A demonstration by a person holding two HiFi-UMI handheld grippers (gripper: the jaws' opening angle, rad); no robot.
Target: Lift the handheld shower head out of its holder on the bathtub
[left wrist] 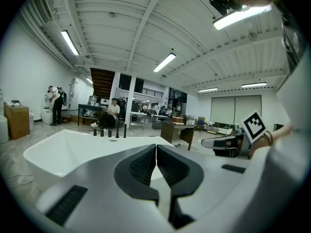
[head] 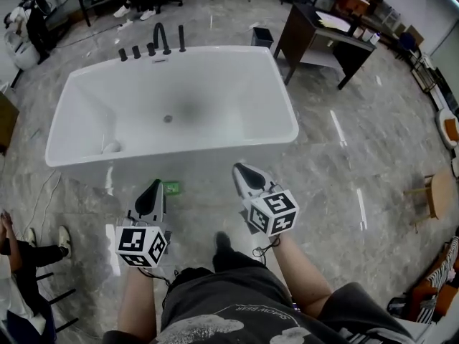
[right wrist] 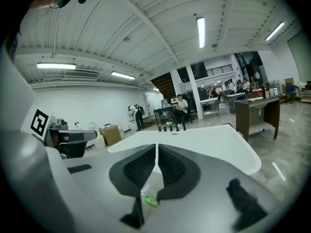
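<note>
Left gripper (head: 153, 185): jaws pressed together pad against pad with nothing between them (its own view (left wrist: 156, 148) shows only the tub past the tips); it points at the near wall of the tub.
Right gripper (head: 241, 169): jaws likewise closed and empty (right wrist: 156, 149); it is held beside the left one and a little farther forward.
Marker cubes: one on the rear of each gripper, left (head: 141, 245) and right (head: 273, 212).
Bathtub (head: 179, 153): white, freestanding, directly ahead of both sets of jaws, its near rim just beyond the tips.
Handheld shower head (head: 181, 39): a black upright stick seated in its holder on the far rim, across the basin from both grippers and well apart from them (left wrist: 125, 130).
Faucet spout (head: 161, 36): black, curved, just left of the shower head.
Knobs (head: 135, 51): three short black ones left of the spout.
Drain (head: 168, 119): in the basin floor, ahead of the left gripper.
Green object (head: 171, 188): on the floor just right of the left gripper's tip (too small to identify).
</note>
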